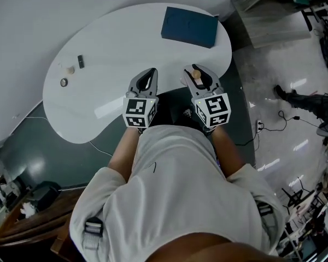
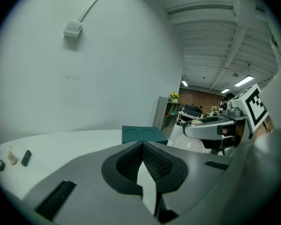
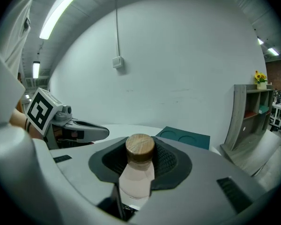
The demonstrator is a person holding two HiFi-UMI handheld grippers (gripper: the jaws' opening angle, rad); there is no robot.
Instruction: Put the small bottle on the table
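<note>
Right gripper (image 3: 140, 143): jaws partly open, pads clamped on either side of the small bottle (image 3: 136, 175). The bottle is upright with a pale body and a wooden cap (image 3: 140, 147) standing above the pads. In the head view it is held over the near edge of the white table (image 1: 115, 42).

Left gripper (image 2: 143, 146): jaws together, tips meeting, nothing between them. It sits just beside the right gripper.

A dark teal tray (image 1: 189, 26) lies on the table's far side.

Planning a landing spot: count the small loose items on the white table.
3, clustered by the table's left edge: a dark block, a pale piece, a round piece. The near edge is partly hidden.
</note>
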